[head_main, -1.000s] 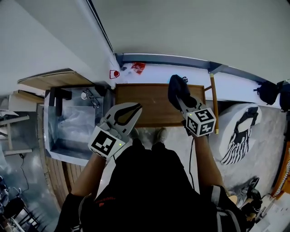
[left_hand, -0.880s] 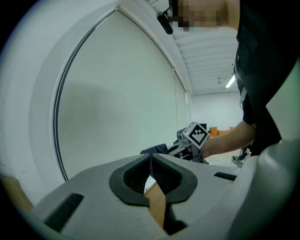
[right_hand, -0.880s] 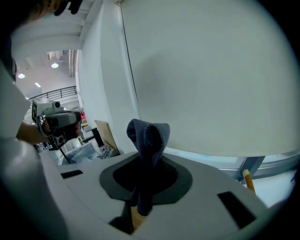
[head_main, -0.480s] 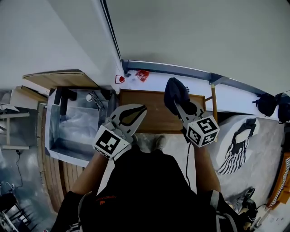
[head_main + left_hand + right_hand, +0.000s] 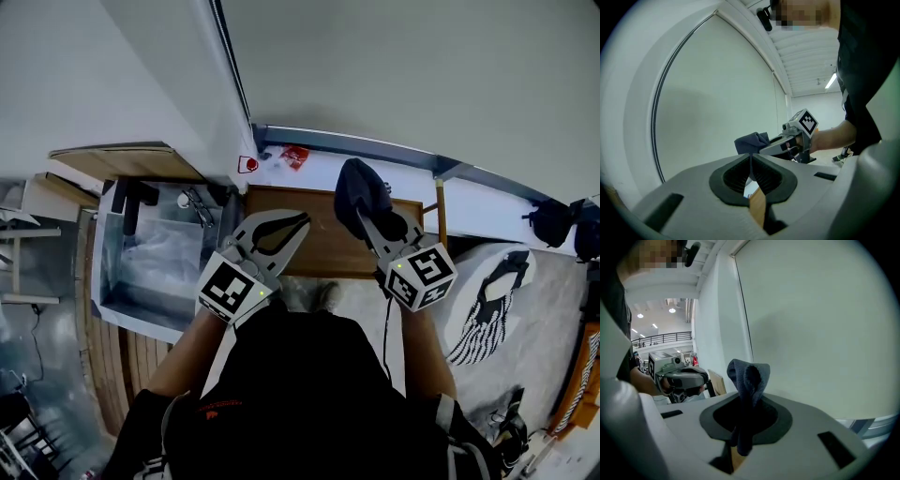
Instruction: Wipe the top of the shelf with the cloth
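Clear box [image 5: 150,267]: it sits just left of the shelf and has crinkly see-through plastic inside.
Shelf [image 5: 319,239]: it has a brown wooden top, and its back edge is by a white ledge.
Cloth [image 5: 358,187]: dark blue and bunched up, over the back right corner of the shelf top.
Right gripper [image 5: 372,217]: its fingers are pinched tight on the cloth.
Left gripper [image 5: 300,222]: its tips are pressed together with nothing between them, over the left half of the shelf top.
Red things [image 5: 294,156]: they lie on the ledge behind the back left corner.
Striped bag [image 5: 483,309]: it is on the floor, well off to the right.

No readable text, labels, brands or numbers anywhere.
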`<move>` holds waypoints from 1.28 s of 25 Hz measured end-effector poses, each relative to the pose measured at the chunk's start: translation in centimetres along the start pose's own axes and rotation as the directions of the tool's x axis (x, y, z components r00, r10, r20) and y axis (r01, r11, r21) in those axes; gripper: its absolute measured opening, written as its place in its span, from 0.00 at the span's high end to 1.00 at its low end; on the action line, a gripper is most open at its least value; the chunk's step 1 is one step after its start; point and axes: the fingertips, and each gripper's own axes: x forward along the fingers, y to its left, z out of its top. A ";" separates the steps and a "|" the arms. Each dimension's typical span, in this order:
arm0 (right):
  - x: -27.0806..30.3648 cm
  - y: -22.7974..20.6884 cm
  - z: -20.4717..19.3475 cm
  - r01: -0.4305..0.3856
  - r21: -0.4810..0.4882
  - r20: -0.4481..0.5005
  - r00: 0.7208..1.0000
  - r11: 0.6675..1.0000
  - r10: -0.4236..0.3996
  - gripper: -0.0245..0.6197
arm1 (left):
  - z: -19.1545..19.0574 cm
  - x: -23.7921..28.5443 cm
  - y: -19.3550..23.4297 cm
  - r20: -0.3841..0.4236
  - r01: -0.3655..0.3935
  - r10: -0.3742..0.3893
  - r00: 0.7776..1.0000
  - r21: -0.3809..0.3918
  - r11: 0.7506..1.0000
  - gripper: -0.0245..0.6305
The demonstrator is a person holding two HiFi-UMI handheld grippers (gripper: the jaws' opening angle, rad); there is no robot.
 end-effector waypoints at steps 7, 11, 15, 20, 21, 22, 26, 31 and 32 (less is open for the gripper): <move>-0.3 -0.5 1.0 -0.020 -0.013 0.024 0.999 1.000 0.021 0.89 | -0.1 1.0 -0.1 -0.001 -0.010 0.010 1.000 0.001 1.000 0.91; -0.3 -0.9 1.0 -0.026 -0.010 0.019 0.999 1.000 0.026 0.89 | -0.2 1.4 -0.2 -0.001 -0.015 0.015 1.000 -0.004 1.000 0.91; -0.4 -1.2 0.8 -0.037 -0.012 0.009 0.999 0.999 0.037 0.89 | 0.0 1.8 -0.3 -0.001 -0.021 0.021 1.000 -0.003 1.000 0.91; 0.0 -1.3 0.5 -0.043 -0.011 -0.001 0.999 0.999 0.043 0.89 | -0.3 2.0 -0.3 -0.003 -0.029 0.029 1.000 -0.015 0.999 0.91; -0.1 -1.4 0.4 -0.044 -0.011 -0.003 0.999 0.999 0.044 0.89 | -0.2 2.0 -0.4 -0.006 -0.033 0.033 0.999 -0.026 0.999 0.91; -0.1 -1.5 0.4 -0.045 -0.010 -0.006 0.999 0.999 0.045 0.89 | -0.2 2.1 -0.4 -0.009 -0.037 0.037 0.999 -0.038 0.999 0.91; -0.2 -2.0 0.0 -0.042 -0.009 -0.018 0.999 0.999 0.042 0.89 | -0.1 2.4 -0.4 -0.018 -0.054 0.052 0.998 -0.082 0.995 0.91; -0.3 -2.2 -0.2 -0.044 -0.012 -0.025 0.999 0.999 0.044 0.89 | -0.3 2.6 -0.7 -0.019 -0.043 0.042 0.999 -0.058 0.997 0.91; -0.3 -2.2 -0.2 -0.045 -0.012 -0.025 0.999 0.999 0.045 0.89 | -0.3 2.7 -0.7 -0.024 -0.048 0.046 0.999 -0.076 0.996 0.91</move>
